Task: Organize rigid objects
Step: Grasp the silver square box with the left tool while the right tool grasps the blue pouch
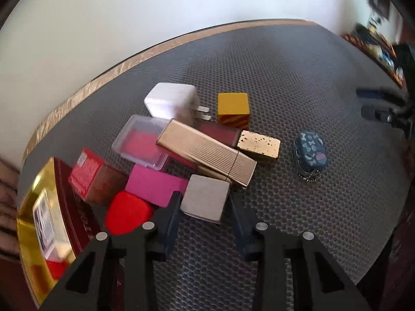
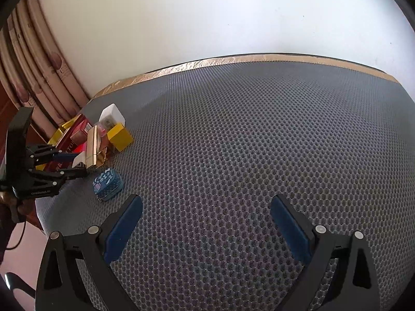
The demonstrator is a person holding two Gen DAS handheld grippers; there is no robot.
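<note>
A grey honeycomb mat (image 2: 246, 134) covers the desk, edged with tan tape (image 2: 233, 61) along the far side by the white wall (image 2: 207, 13); a curtain (image 2: 39, 72) hangs beyond the far left corner. The things crowd that far left corner; largest is a red and gold tin (image 1: 41, 207) at the left edge; against it lie a red box (image 1: 87, 172), a clear case (image 1: 141, 143) with red inside, a pink block (image 1: 155, 185) and a red pad (image 1: 127, 212); a ribbed gold case (image 1: 205, 155) lies slanted across the heap; behind it sit a white plug (image 1: 170, 102) and a yellow cube (image 1: 233, 106); a worn gold lighter (image 1: 259, 143) lies just beside the gold case; a small blue patterned pouch (image 1: 310, 151) sits apart, nearer the middle.

The left gripper (image 1: 205, 204) has its jaws narrowed around a grey square block (image 1: 205, 198) at the near side of the heap; whether the pads press it I cannot tell; the right gripper (image 2: 207, 225) hangs over bare mat, jaws wide apart, holding nothing.
</note>
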